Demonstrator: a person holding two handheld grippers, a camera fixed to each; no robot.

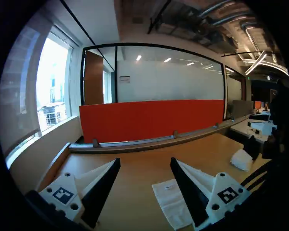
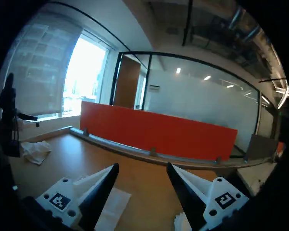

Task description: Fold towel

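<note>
While left claw and right claw are held wide open and empty, the flat towel is judged not yet folded.

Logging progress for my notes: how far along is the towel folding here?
Done: the white towel lies flat on the wooden table as a narrow strip, possibly folded once already. In hand: nothing; left tool and right tool are open above the table. Left: grasp and fold it; a crumpled cloth waits too.
</note>
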